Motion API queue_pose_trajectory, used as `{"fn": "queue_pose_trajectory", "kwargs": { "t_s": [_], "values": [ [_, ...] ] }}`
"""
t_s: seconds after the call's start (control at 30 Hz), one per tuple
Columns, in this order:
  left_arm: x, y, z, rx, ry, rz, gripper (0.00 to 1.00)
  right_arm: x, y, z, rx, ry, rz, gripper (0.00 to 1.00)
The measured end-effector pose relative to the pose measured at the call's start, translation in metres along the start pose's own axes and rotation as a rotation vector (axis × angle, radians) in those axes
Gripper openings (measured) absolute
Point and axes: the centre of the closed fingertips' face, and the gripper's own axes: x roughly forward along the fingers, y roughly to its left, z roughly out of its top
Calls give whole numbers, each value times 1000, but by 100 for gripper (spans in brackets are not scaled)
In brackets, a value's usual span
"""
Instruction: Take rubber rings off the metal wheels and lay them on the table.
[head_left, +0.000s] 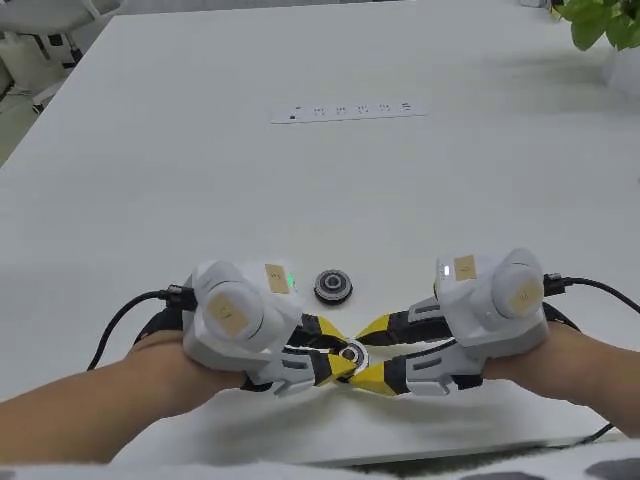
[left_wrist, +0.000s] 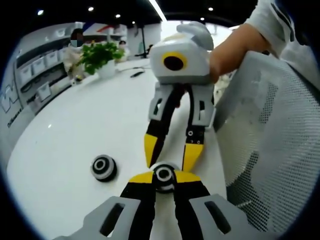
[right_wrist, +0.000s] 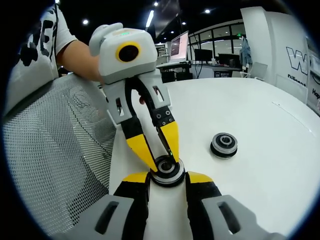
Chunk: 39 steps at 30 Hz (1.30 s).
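A metal wheel with a black rubber ring is held just above the near edge of the white table, between both grippers. My left gripper comes in from the left and is shut on this wheel. My right gripper comes in from the right, its yellow tips closed on the same wheel. The grippers face each other tip to tip, and the jaws of each cross the other's. A second wheel with its ring lies flat on the table just beyond them, also seen as a wheel and a wheel.
A flat white strip with markings lies farther back on the table. A potted plant stands at the far right corner. A mesh chair back is close behind the grippers, off the table's near edge.
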Motion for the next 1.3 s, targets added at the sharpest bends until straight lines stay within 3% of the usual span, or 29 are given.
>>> {"fn": "queue_pose_trajectory", "kwargs": {
  "t_s": [1.3],
  "values": [
    [2, 2, 0, -7, -9, 9, 13, -9, -3, -10, -34, 30, -22, 14]
  ]
}}
